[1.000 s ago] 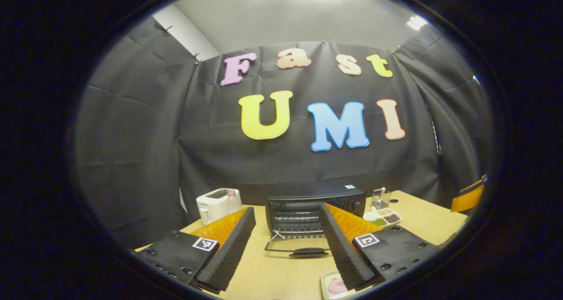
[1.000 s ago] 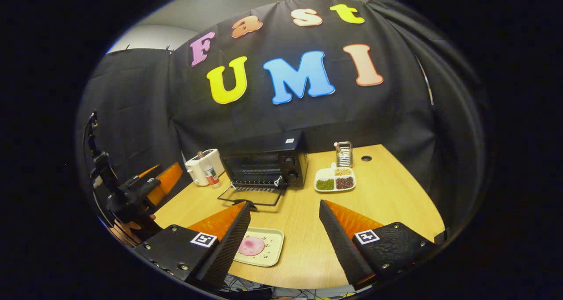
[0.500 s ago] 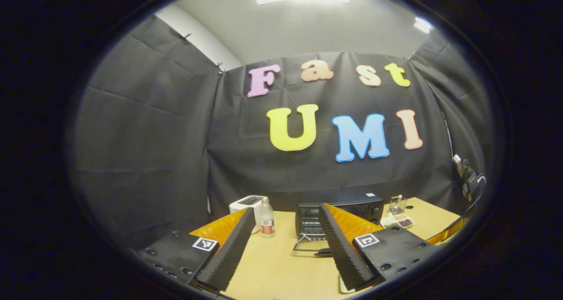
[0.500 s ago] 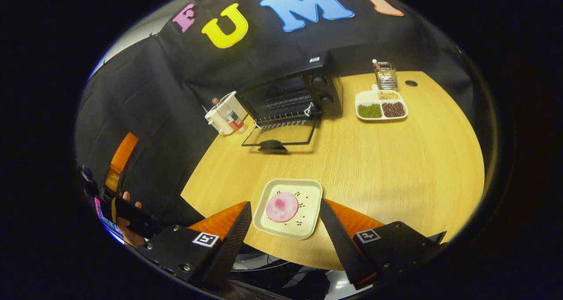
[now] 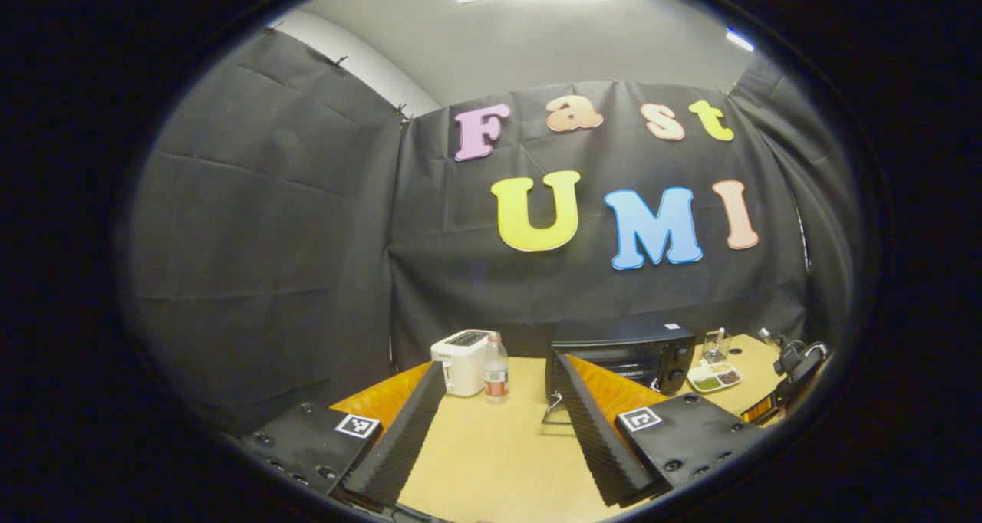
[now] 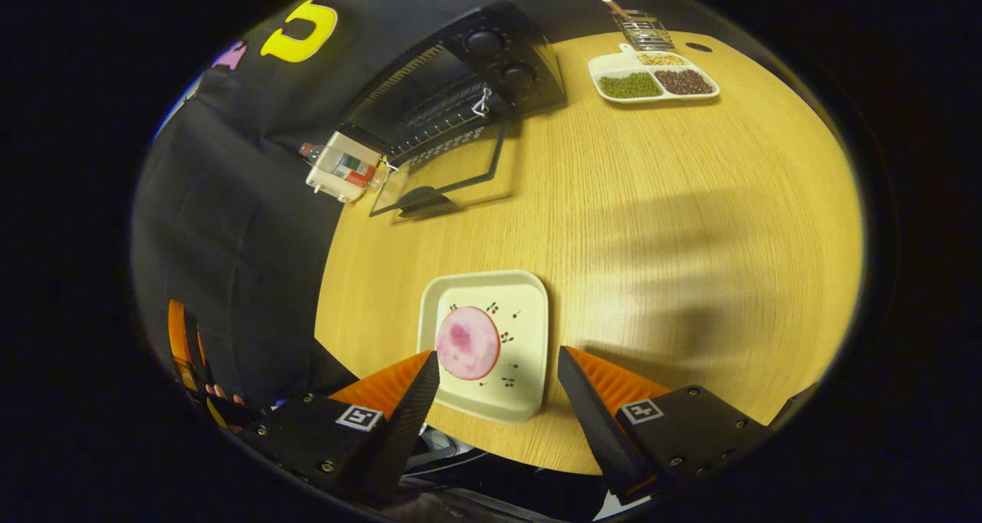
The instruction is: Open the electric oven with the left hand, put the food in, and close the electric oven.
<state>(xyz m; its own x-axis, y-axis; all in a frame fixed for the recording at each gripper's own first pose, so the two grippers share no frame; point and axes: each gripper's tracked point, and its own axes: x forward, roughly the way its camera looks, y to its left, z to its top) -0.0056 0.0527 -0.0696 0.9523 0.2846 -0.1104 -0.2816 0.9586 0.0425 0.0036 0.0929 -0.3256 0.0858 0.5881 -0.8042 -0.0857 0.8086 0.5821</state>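
- Left gripper view: left gripper (image 5: 499, 423) spread wide, holding nothing, raised above the near part of the tabletop (image 5: 491, 462).
- At the tabletop's far edge, against the booth wall: white toaster (image 5: 462, 362) with a small bottle (image 5: 496, 368) just beside it, then the black electric oven (image 5: 621, 354), partly hidden behind one gripper finger.
- Oven door dropped open, a corner of its frame showing low in front of the oven.
- Toward the far right corner of the tabletop: divided dish (image 5: 715, 376) with green and dark fillings, and a wire holder (image 5: 715, 345) just behind it.
- At the right edge, the other gripper, too small to make out in detail.
- Right gripper view: right gripper (image 6: 499, 396) spread wide and empty, tilted down over the near edge of the tabletop (image 6: 675, 224).
- Square cream plate (image 6: 486, 343) at the near edge, between the two fingers without touching either; round pink food (image 6: 467, 342) lying on its left half.
- Electric oven (image 6: 453, 86) at the far edge, oven door (image 6: 441, 178) folded down flat onto the tabletop, rack visible inside, two knobs on its right side.
- Toaster (image 6: 341, 172) and bottle beside the oven's left side.
- Divided dish (image 6: 652, 84) near the far right corner, wire holder (image 6: 640, 28) just behind it.
- Plate well apart from the oven, bare wood between them.
- Low on the left, beyond the tabletop's edge, part of the other gripper with fingertips of a hand (image 6: 219, 391) on it.
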